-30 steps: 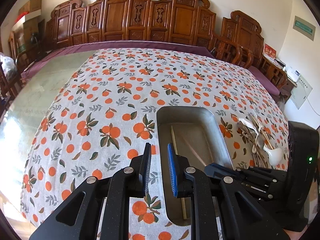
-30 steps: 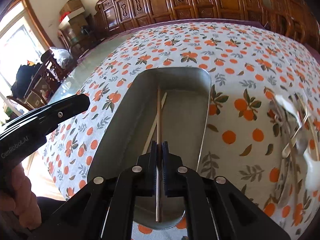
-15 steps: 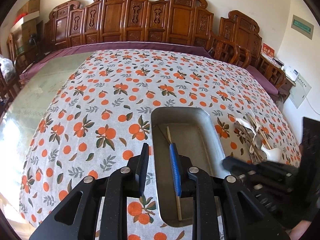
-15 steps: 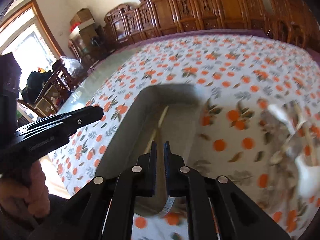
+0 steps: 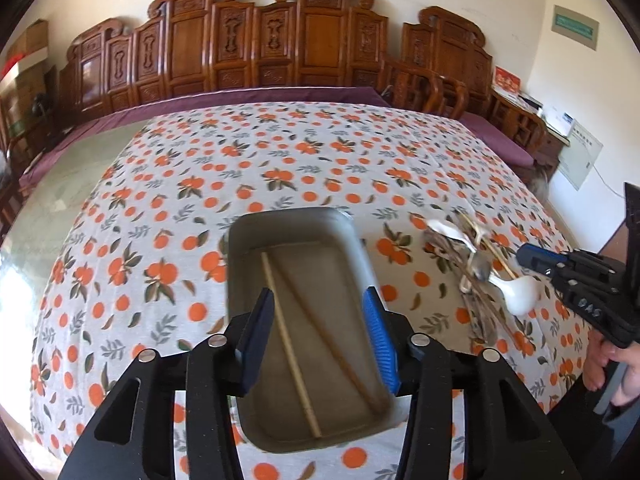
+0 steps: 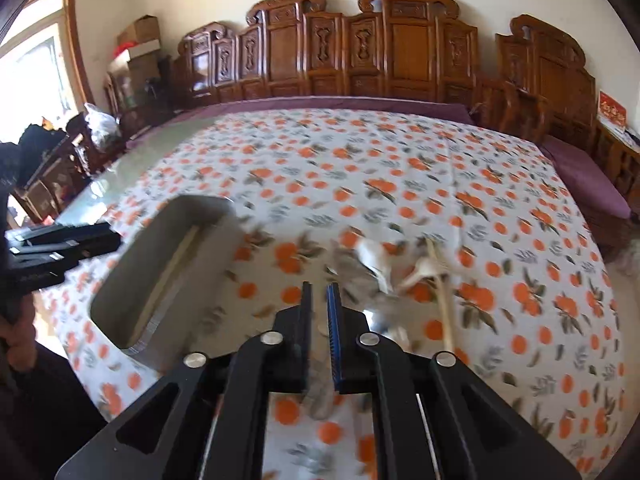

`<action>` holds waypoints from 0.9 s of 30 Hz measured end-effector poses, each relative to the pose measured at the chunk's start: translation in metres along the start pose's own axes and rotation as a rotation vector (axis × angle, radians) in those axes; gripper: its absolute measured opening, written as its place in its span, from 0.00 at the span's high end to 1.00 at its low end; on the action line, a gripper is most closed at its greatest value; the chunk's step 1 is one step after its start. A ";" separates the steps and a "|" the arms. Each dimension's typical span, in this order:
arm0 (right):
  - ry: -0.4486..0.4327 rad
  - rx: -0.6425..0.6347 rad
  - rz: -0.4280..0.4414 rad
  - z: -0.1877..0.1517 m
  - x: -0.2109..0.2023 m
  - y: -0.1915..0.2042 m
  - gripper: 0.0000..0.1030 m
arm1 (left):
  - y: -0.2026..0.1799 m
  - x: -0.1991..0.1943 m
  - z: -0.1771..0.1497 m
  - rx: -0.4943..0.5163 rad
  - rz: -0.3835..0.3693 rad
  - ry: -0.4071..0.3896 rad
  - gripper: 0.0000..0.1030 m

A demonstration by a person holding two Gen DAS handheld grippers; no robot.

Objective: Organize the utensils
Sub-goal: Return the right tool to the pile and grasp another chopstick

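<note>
A metal tray (image 5: 292, 224) lies on the orange-print tablecloth with a pale chopstick (image 5: 288, 344) and a darker chopstick (image 5: 332, 344) in it. My left gripper (image 5: 318, 320) hangs over the tray's near end, its jaws opening, gripping nothing. A heap of utensils (image 5: 476, 272) with a white spoon (image 5: 518, 294) lies right of the tray. In the right wrist view my right gripper (image 6: 320, 300) hovers between the tray (image 6: 132, 276) and the blurred heap (image 6: 400, 268). Its jaws are opening from a narrow gap with nothing between them.
The tablecloth (image 5: 240, 160) covers most of a large table, with bare glass on the left. Carved wooden chairs (image 5: 280, 40) line the far side. A hand (image 5: 608, 364) holds the right gripper at the table's right edge. The left gripper (image 6: 108, 236) sits left of the tray.
The right gripper let go of the chopstick it held, which now lies in the tray, and swung right toward the utensil heap. The left jaws spread wider and shifted over the tray.
</note>
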State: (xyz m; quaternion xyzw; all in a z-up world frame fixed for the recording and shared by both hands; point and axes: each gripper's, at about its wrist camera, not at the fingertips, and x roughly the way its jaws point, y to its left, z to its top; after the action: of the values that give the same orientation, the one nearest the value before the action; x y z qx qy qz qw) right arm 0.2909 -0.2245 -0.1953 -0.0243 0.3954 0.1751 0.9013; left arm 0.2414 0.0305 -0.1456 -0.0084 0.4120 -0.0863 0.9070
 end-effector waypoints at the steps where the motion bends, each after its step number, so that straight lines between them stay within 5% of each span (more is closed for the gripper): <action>1: 0.009 -0.004 -0.003 -0.005 0.002 -0.003 0.82 | -0.005 -0.001 0.000 0.004 -0.004 -0.002 0.44; 6: 0.052 0.001 0.005 -0.023 0.019 -0.007 0.81 | -0.025 0.000 -0.002 0.031 -0.019 -0.001 0.36; 20: 0.162 -0.008 0.001 -0.048 0.055 -0.009 0.81 | -0.063 0.006 -0.012 0.090 -0.035 0.017 0.36; 23: 0.171 -0.008 0.010 -0.049 0.056 -0.012 0.93 | -0.067 0.008 -0.014 0.095 -0.032 0.020 0.36; 27: 0.148 -0.024 0.023 -0.048 0.048 -0.012 0.94 | -0.070 0.011 -0.016 0.099 -0.027 0.025 0.36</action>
State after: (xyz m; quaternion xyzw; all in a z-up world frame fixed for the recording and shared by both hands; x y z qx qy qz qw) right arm 0.2912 -0.2306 -0.2637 -0.0433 0.4592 0.1878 0.8672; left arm 0.2256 -0.0388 -0.1585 0.0318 0.4182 -0.1189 0.9000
